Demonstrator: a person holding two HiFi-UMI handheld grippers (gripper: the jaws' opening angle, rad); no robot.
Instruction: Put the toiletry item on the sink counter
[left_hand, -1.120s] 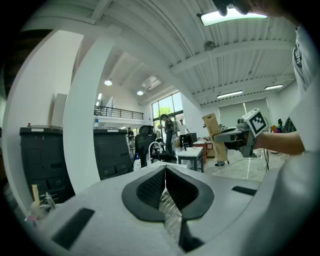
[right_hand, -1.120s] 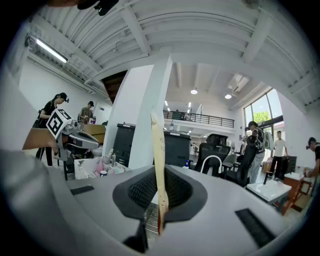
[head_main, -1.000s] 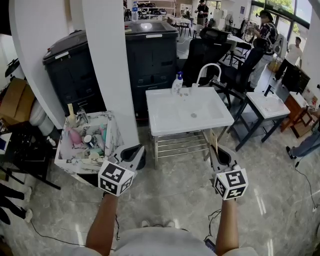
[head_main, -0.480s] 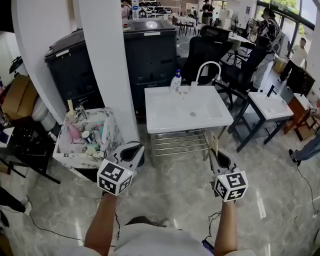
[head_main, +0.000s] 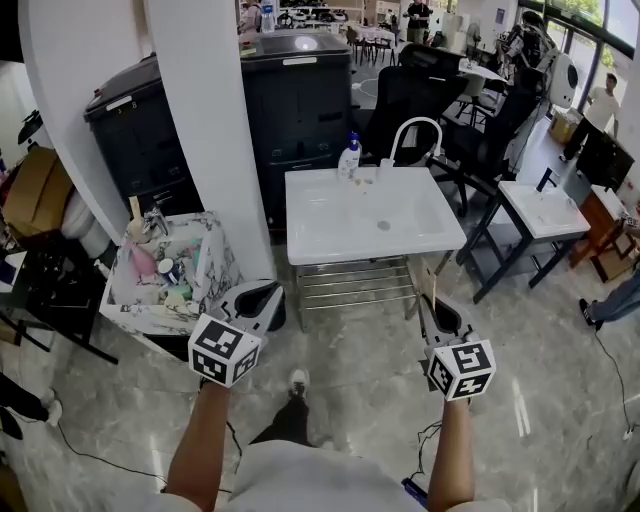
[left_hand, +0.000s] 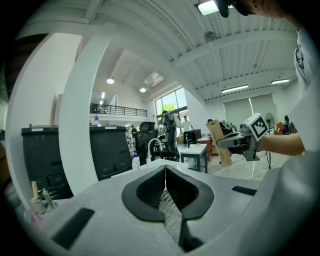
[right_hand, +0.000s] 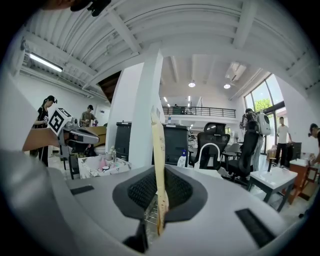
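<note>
**Tan strip (right_hand: 158, 150) a stride nearer, not yet set down**

Clamped narrow in the right tool (right_hand: 159, 192), the tan strip stands on edge between the dark ribbed pads and rises well above them. It is thin and flat, stiff card or wood by the look; I cannot tell which. That hold is the same as a second ago. The left tool (left_hand: 165, 187) has its jaws pressed together with nothing between them.

What has changed lies below and around the tools. In the head view a shoe (head_main: 298, 380) and a dark trouser leg now show on the pale floor (head_main: 560, 400) between the forearms, where none showed a second ago. The basket (head_main: 218, 262) of toiletries at the left has slid a little in the view, and so has the white sink bench (head_main: 320, 225). Both tools keep their place ahead of the body.

My reading is that the person is walking in with the item carried. The strip is well apart from the sink bench, whose front edge lies ahead of the right tool and slightly to its left. A soap bottle (head_main: 348, 158) stands at the back rim, and the flat border round the basin looks bare. The gap has yet to be closed before the strip can be laid on that border and let go. Held by its low end, it may swing on the way.
</note>
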